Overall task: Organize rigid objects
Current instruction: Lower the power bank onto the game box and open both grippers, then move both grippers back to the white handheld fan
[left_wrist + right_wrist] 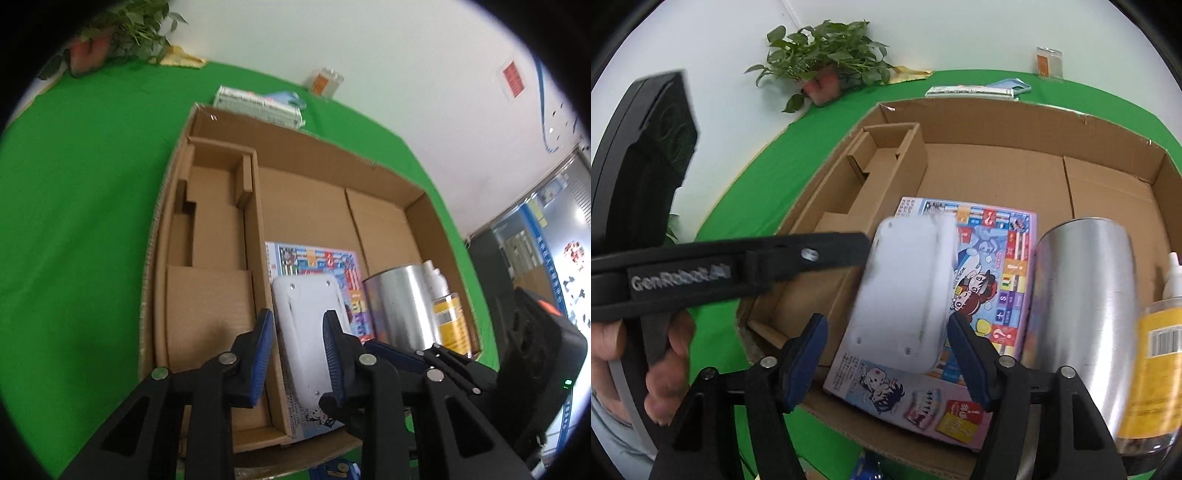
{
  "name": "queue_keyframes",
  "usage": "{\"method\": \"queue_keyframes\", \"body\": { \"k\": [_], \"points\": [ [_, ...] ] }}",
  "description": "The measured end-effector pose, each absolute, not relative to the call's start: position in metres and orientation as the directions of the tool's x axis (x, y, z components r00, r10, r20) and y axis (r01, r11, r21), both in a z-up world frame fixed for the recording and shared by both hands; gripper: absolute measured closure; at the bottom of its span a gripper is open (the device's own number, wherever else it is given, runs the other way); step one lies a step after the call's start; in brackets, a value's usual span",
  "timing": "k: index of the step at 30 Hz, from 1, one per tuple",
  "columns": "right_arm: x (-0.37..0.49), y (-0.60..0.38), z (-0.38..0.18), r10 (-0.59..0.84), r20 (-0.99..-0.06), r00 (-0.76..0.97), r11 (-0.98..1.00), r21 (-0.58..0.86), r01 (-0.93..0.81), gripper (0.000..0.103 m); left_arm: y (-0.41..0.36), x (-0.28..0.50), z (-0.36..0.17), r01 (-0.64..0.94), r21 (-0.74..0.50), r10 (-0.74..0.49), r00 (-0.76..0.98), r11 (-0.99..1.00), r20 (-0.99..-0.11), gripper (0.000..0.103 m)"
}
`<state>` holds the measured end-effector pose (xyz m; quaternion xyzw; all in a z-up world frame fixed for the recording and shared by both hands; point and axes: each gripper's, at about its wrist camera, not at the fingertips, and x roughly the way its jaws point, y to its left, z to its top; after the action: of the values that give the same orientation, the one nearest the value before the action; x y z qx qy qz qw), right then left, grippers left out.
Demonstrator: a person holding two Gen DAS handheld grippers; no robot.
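Two claws in frame, both spread with nothing between the pads. Left claw (297, 332) hangs over the near end of the white device (310, 332); its blue pads straddle the device's left part, one pad over the cardboard divider (258, 258), no visible contact, so released. Right claw (886, 354) sits low at the box's near edge, blue pads either side of the white device's (905, 295) near end, gap wider than the device, also released; whether a pad touches it I cannot tell, the device is motion-blurred there. The device lies back-up, screws showing, on top of a colourful game box (990, 280) that lies flat on the floor of the big cardboard box (997, 110). Just right of the game box stands a shiny metal can (1082, 314), upright, and right of that a yellow-labelled bottle (1156, 350) with a white nozzle, against the box's right wall. Left part of the cardboard box holds a folded cardboard insert (214, 221) with open slots. In the right view the left claw's black body crosses from the left, held by a hand (665, 354). Box sits on a green tabletop (92, 184); beyond the far wall lie a flat white pack (258, 103) and a small clear case with an orange card (325, 83), with a potted plant (827, 66) at the far corner.
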<state>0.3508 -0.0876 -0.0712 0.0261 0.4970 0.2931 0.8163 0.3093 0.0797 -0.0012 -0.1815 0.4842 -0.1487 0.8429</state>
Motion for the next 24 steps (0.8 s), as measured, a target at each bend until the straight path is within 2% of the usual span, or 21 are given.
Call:
{"method": "queue_keyframes", "body": {
  "k": [3,4,9,10,11,12,13,14,15,16,17,24],
  "points": [
    [0.347,-0.082,-0.068,0.514,-0.796,0.319,0.808,0.325,-0.492,0.046,0.084,0.296,0.012,0.081,-0.432,-0.405,0.533,0.898,-0.743,0.076],
    [0.348,-0.079,-0.069,0.515,-0.799,0.311,0.805,0.326,-0.496,0.051,0.084,0.292,0.014,0.084,-0.425,-0.399,0.543,0.901,-0.739,0.076],
    [0.342,-0.081,-0.06,0.501,-0.778,0.38,0.823,0.292,-0.487,0.052,0.083,0.265,0.03,0.083,-0.326,-0.303,0.633,0.942,-0.712,0.076],
    [0.338,-0.084,-0.056,0.471,-0.771,0.429,0.843,0.25,-0.477,0.041,0.082,0.258,0.036,0.086,-0.293,-0.275,0.661,0.952,-0.698,0.074],
    [0.332,-0.088,-0.052,0.44,-0.758,0.481,0.862,0.205,-0.464,0.024,0.082,0.25,0.041,0.083,-0.255,-0.241,0.687,0.963,-0.686,0.068],
    [0.329,-0.091,-0.05,0.435,-0.748,0.501,0.866,0.195,-0.461,0.02,0.079,0.242,0.045,0.068,-0.209,-0.194,0.712,0.976,-0.675,0.044],
    [0.328,-0.094,-0.051,0.432,-0.749,0.503,0.867,0.192,-0.459,0.023,0.077,0.235,0.048,0.045,-0.168,-0.147,0.735,0.985,-0.662,0.016],
    [0.332,-0.093,-0.056,0.43,-0.773,0.466,0.863,0.202,-0.462,0.035,0.074,0.228,0.049,0.02,-0.135,-0.103,0.761,0.991,-0.641,0.011],
    [0.336,-0.092,-0.061,0.435,-0.791,0.43,0.858,0.22,-0.463,0.045,0.072,0.219,0.049,0.003,-0.112,-0.071,0.788,0.994,-0.612,0.011],
    [0.338,-0.09,-0.065,0.43,-0.808,0.403,0.857,0.225,-0.463,0.059,0.069,0.213,0.047,0.001,-0.094,-0.057,0.795,0.996,-0.604,0.011],
    [0.341,-0.086,-0.071,0.401,-0.826,0.396,0.865,0.198,-0.462,0.064,0.068,0.21,0.045,0.005,-0.084,-0.056,0.787,0.996,-0.614,0.011],
    [0.356,-0.084,-0.076,0.415,-0.814,0.406,0.875,0.234,-0.424,0.067,0.063,0.193,0.028,-0.006,-0.081,-0.047,0.769,0.997,-0.637,0.011]
  ]
}}
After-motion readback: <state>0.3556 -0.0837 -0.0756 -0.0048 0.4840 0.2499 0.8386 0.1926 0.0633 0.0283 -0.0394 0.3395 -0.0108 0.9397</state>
